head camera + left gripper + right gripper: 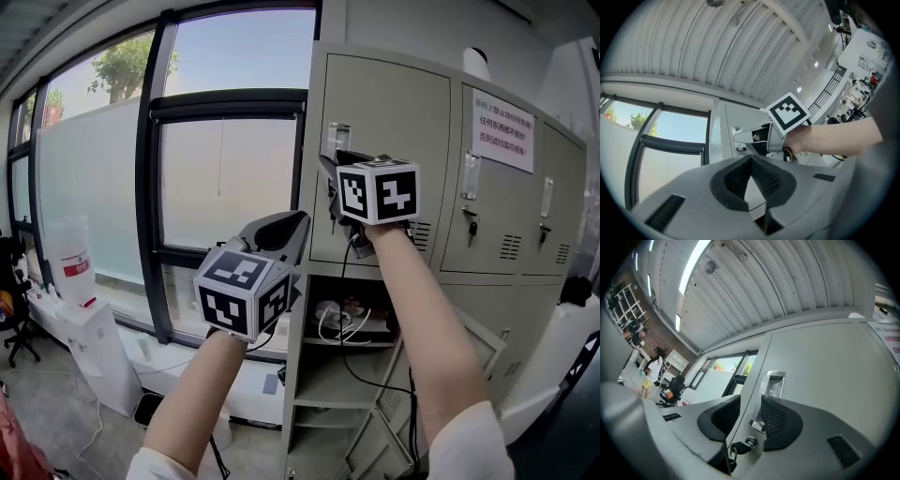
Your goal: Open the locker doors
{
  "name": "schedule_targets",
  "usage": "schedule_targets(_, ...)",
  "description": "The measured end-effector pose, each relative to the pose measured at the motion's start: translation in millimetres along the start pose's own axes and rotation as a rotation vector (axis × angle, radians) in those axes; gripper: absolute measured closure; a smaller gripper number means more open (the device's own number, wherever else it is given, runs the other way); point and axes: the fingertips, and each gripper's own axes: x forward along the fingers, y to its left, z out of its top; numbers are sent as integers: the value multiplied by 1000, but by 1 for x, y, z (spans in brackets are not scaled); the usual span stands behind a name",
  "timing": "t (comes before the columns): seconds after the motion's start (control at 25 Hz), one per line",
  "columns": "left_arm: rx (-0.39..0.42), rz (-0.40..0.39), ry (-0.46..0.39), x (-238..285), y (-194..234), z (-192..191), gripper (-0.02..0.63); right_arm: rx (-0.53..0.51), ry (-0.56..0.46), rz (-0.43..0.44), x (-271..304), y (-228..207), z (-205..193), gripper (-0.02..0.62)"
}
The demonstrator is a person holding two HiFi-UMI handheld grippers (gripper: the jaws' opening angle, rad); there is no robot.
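Standing beside a tall bank of windows (225,178), a grey metal locker cabinet (553,187) is filling the right side of the head view. Its upper left door (394,122) is sitting closed, while the compartment (328,375) beneath it is lying open, with white and black cables (342,319) trailing over its shelf. A white notice (503,129) with red print is hanging on the next door along.

The person is reaching both arms up toward the cabinet. The right hand-held gripper (333,178) is pointing at the left edge of the upper left door, up at handle height. In the right gripper view, this hand-held gripper (750,416) is standing released: its two black pads are apart, with the door's edge running up between them, one pad to the outside of the edge and the other over the door's face, neither one pressing.

The left hand-held gripper (281,225) is hanging lower and further left, out in front of the window frame and clear of the cabinet. In the left gripper view, its jaws are clenched together at the tips on nothing (751,161).

Just above the right jaws the shiny recessed handle (772,384) is showing on the door, and just below them a small black-headed key (738,447) is sticking out of the lock (751,441).
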Motion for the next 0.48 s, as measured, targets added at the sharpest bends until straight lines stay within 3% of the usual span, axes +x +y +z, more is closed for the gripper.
schedule_targets(0.24, 31, 10, -2, 1, 6, 2, 578, 68, 35, -29, 11, -9, -3, 466)
schedule_targets(0.48, 10, 17, -6, -2, 8, 1, 578, 58, 16, -6, 4, -4, 0, 466)
